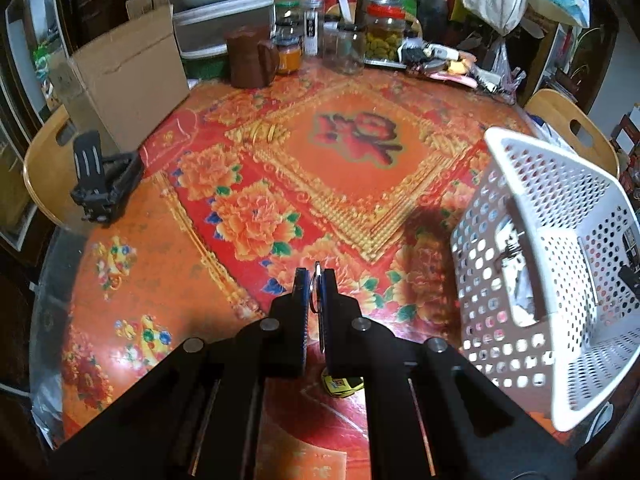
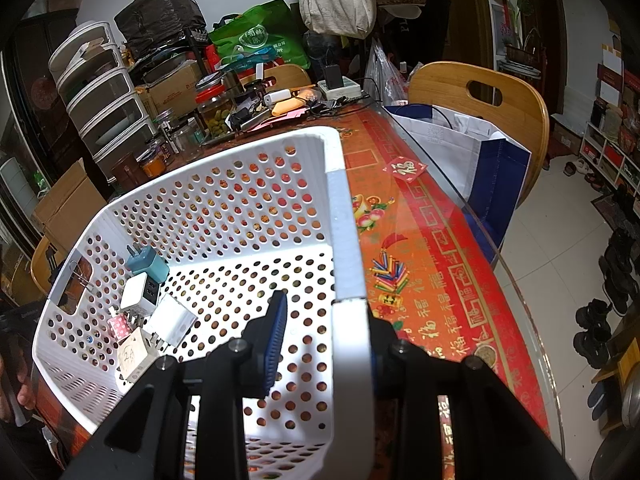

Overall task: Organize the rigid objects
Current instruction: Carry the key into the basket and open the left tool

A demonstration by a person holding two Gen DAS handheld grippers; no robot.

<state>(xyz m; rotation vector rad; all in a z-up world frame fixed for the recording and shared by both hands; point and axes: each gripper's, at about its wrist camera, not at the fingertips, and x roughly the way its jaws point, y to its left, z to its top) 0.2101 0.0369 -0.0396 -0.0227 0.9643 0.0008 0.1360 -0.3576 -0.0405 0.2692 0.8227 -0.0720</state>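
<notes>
Surface (image 1: 168,240) under a red and orange flowered cloth carries everything, with clutter along its far edge. Basket (image 2: 224,208), white and perforated, is tilted up off the cloth at the right side, its open mouth toward the right wrist camera. The right gripper (image 2: 332,344) is clamped on the basket's rim: one finger sits inside the basket, the other outside the wall, with the white rim between them. A cardboard box (image 1: 128,80) stands at the surface's far left, and a brown teapot (image 1: 250,58) beside it, near a row of glass jars (image 1: 382,36). A black folding stand (image 1: 106,180) lies near the left edge, well apart from the basket. Several chargers (image 2: 152,300) rest in the basket's low corner: a teal one, a white one with two ports and another white one, bunched together and touching. A paper tag (image 2: 134,354) lies just beside them, and a binder clip (image 2: 82,276) hangs at the basket's handle slot. The left gripper (image 1: 316,284) hovers above the cloth with its fingers together, pinching a thin flat metal ring (image 1: 317,280) edge-on between the blue pads; what it is exactly cannot be told. A small yellow thing (image 1: 340,384) lies on the cloth below that gripper, mostly hidden.
</notes>
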